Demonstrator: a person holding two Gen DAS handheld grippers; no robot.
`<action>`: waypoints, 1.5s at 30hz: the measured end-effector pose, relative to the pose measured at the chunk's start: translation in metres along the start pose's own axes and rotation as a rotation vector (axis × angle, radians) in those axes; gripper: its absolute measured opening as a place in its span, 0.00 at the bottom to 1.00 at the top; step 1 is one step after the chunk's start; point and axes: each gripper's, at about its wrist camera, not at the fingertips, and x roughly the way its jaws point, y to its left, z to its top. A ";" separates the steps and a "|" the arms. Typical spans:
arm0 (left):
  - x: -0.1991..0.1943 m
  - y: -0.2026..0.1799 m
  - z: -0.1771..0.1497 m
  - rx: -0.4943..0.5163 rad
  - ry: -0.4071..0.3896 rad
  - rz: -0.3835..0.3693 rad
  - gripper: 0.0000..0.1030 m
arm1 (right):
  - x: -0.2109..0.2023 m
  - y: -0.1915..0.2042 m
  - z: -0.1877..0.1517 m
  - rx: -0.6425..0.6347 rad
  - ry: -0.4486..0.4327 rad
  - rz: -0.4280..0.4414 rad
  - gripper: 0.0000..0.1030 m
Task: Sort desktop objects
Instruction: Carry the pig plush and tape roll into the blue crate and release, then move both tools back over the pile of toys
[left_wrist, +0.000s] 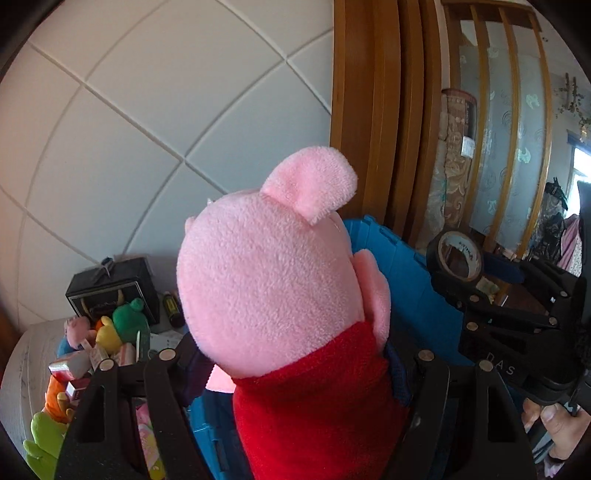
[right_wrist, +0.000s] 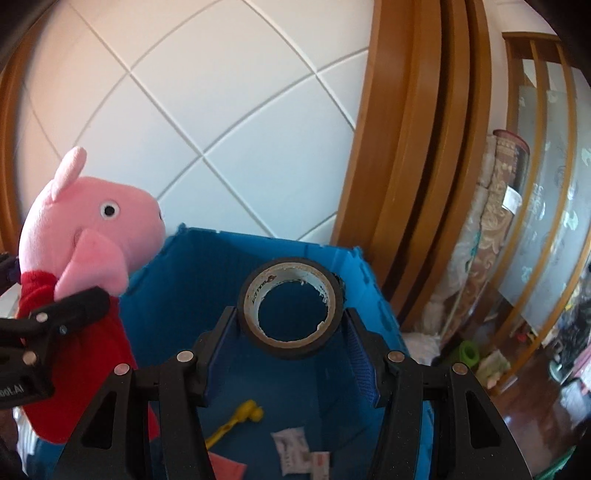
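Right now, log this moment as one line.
left gripper: shut on pink pig plush | right gripper: shut on black tape roll | both above blue plastic crate

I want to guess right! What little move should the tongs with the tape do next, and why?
Probably open and let go. The right tongs grip the black tape roll above the open blue bin, where a yellow toy and small packets already lie, so the roll should drop in. The left tongs hold the pink pig plush beside the bin.

I count: one pig plush (right_wrist: 88, 236), one tape roll (right_wrist: 291, 306), one blue bin (right_wrist: 207, 280), one yellow toy (right_wrist: 236, 421), two packets (right_wrist: 291, 446).
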 end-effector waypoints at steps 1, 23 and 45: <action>0.021 -0.010 0.002 0.017 0.046 0.023 0.73 | 0.009 -0.012 -0.002 0.010 0.018 -0.009 0.54; 0.148 -0.021 -0.074 0.036 0.516 0.110 0.78 | 0.128 -0.031 -0.073 -0.093 0.378 -0.060 0.51; 0.090 -0.016 -0.037 -0.020 0.276 0.060 0.79 | 0.065 -0.040 -0.034 -0.060 0.141 -0.063 0.91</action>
